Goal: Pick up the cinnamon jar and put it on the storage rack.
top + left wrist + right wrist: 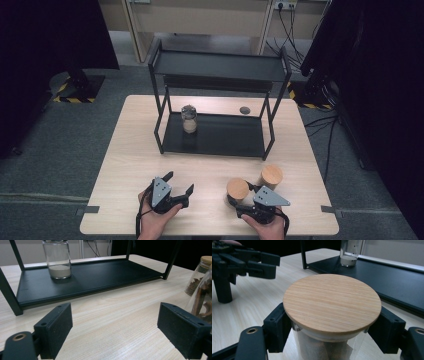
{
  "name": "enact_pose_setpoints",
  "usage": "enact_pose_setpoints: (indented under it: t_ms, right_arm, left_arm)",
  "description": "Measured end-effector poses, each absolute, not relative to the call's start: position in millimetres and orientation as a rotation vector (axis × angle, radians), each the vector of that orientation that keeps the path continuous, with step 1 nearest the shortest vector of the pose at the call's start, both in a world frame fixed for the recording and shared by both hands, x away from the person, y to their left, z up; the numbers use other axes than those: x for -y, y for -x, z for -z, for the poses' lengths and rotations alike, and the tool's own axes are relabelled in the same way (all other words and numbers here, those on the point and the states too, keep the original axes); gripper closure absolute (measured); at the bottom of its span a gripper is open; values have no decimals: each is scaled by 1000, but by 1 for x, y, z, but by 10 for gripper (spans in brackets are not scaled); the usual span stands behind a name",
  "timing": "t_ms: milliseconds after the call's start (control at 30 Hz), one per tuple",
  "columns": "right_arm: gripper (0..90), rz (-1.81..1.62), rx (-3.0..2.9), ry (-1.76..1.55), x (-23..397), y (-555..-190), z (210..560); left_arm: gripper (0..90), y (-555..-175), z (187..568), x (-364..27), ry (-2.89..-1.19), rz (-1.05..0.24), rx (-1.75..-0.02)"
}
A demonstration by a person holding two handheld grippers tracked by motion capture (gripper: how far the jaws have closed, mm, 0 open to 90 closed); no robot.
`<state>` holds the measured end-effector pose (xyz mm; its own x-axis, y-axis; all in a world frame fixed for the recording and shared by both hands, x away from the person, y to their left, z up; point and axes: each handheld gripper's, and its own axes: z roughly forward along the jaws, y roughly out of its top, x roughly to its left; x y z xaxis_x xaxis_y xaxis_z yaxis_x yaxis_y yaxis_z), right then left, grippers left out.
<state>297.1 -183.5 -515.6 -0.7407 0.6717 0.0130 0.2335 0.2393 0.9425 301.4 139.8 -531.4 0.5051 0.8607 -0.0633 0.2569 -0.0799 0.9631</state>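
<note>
**Right gripper clamped on jar**

The right gripper (239, 199) has its fingers (277, 327) gripping the wooden-lidded jar (332, 302), which stands on the counter (130, 160) before the rack (215, 135). The left gripper (179, 184) rests open, holding nothing.

A light wood table (135, 150) is set on grey carpet floor (60, 145). Black curtains (45, 30) are hung L & R. Beige cabinet fronts (200, 20) are seen at rear, w/ cables (292, 35) plugged into a wall socket (286, 5). Hazard-striped tape (72, 99) is stuck by a stand base.
</note>
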Motion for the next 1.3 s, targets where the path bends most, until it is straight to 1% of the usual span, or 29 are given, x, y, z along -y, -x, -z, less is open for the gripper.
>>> enact_pose_setpoints:
  t_ms: [533, 1033, 1300]
  right_arm:
    - [262, -1517, -1981, -876, 175, -311, 491]
    - [262, -1497, -1923, -899, 162, -327, 473]
    - [262, -1487, -1893, -927, 154, -336, 469]
  left_arm:
    - [125, -301, 531, -140, -1610, -665, -978]
    - [125, -301, 531, -141, -1607, -662, -979]
    - [124, -301, 531, -141, -1608, -661, -976]
